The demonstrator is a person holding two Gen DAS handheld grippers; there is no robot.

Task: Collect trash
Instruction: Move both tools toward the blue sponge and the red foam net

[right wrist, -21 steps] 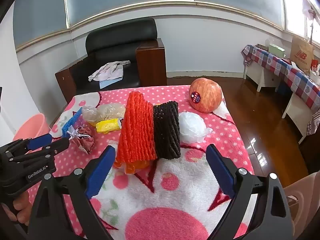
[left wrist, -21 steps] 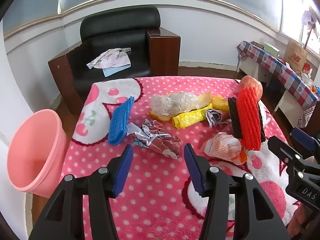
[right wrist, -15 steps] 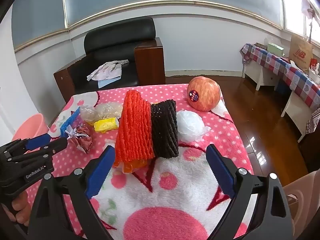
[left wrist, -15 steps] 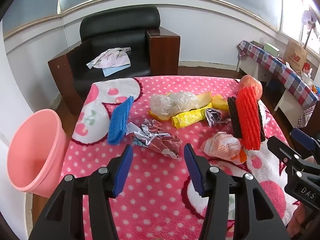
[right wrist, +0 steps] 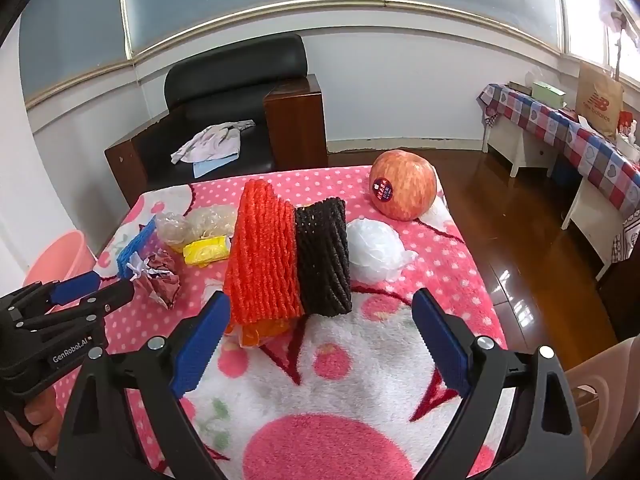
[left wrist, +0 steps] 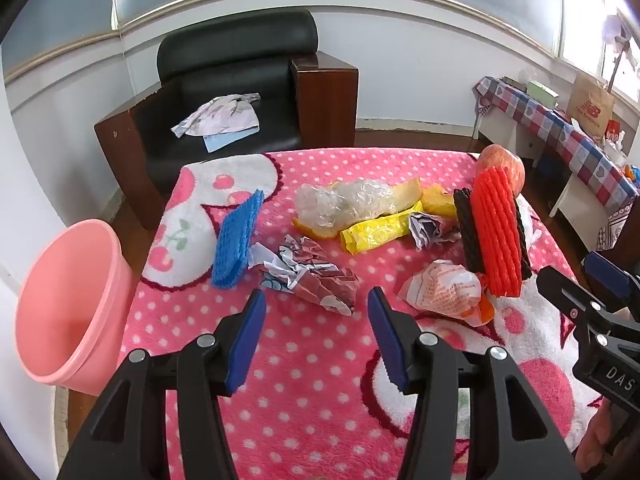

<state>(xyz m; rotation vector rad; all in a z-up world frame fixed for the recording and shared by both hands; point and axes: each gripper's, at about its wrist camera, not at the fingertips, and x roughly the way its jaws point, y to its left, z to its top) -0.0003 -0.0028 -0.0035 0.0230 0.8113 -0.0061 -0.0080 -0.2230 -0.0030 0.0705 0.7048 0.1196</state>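
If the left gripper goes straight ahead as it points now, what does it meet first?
Most likely the crumpled wrapper, which lies just ahead between the open fingers of the left gripper. Depth is hard to judge.

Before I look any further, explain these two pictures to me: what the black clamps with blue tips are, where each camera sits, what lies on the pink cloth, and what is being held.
No robot here: a person holds hand tools, one per hand. Each has tongs with blue pads and a camera looking along them.

The left tongs fill one picture, the right tongs the other. Both stand open and hold nothing.

On the pink dotted blanket lies trash: a crumpled printed wrapper just ahead of the left tongs, a blue foam net, clear plastic, a yellow packet, and a white-and-orange wrapper. Ahead of the right tongs stand an orange foam net and a black foam net, with a white bag and an apple behind.

A pink bin waits beside the blanket.
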